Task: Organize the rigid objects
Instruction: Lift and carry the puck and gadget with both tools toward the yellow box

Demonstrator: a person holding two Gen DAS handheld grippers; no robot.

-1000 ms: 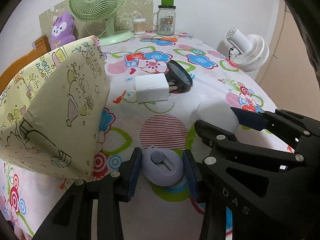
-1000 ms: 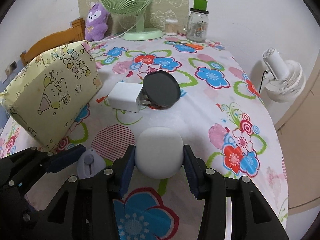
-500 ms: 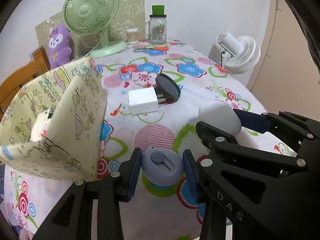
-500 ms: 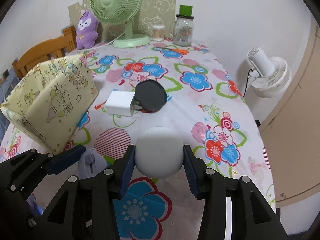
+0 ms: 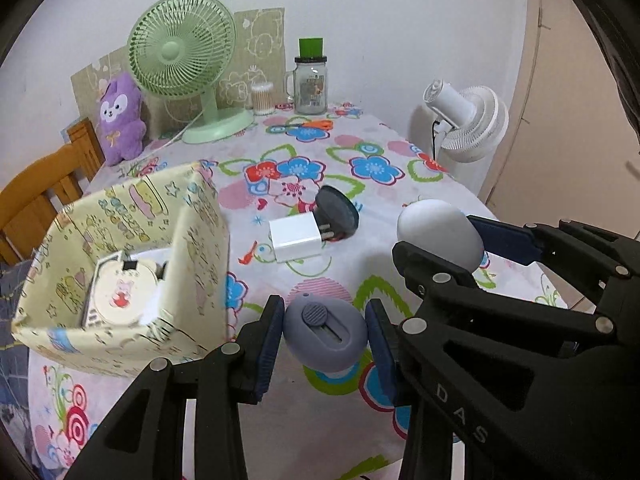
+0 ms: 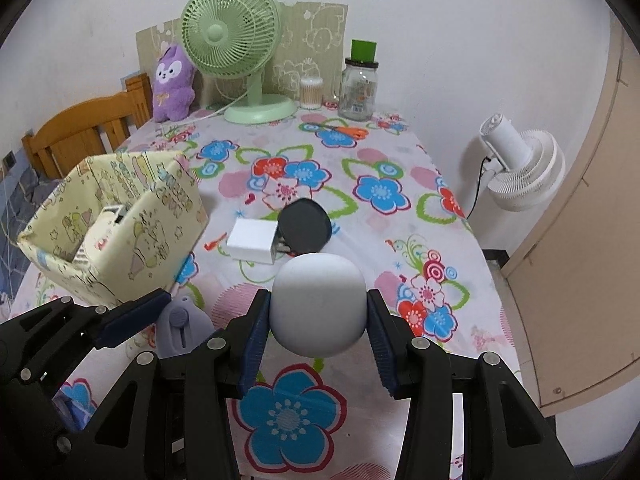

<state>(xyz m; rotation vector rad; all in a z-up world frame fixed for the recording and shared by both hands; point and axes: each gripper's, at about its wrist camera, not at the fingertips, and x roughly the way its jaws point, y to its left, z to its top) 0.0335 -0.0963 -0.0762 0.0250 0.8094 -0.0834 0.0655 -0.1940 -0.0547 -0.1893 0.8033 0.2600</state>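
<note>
My left gripper is shut on a grey-purple oval gadget with a slider and holds it above the floral table. My right gripper is shut on a white rounded case, also lifted; it shows in the left wrist view too. A yellow patterned box stands open at the left with a round cream item inside. A white charger block and a black round disc lie together mid-table.
A green desk fan, purple plush, cotton-swab jar and glass jar with green lid stand along the back wall. A white fan stands off the table's right edge. A wooden chair is at the left.
Both grippers have risen with their objects, so the table looks farther below. The box's open top and its contents have come into view.
</note>
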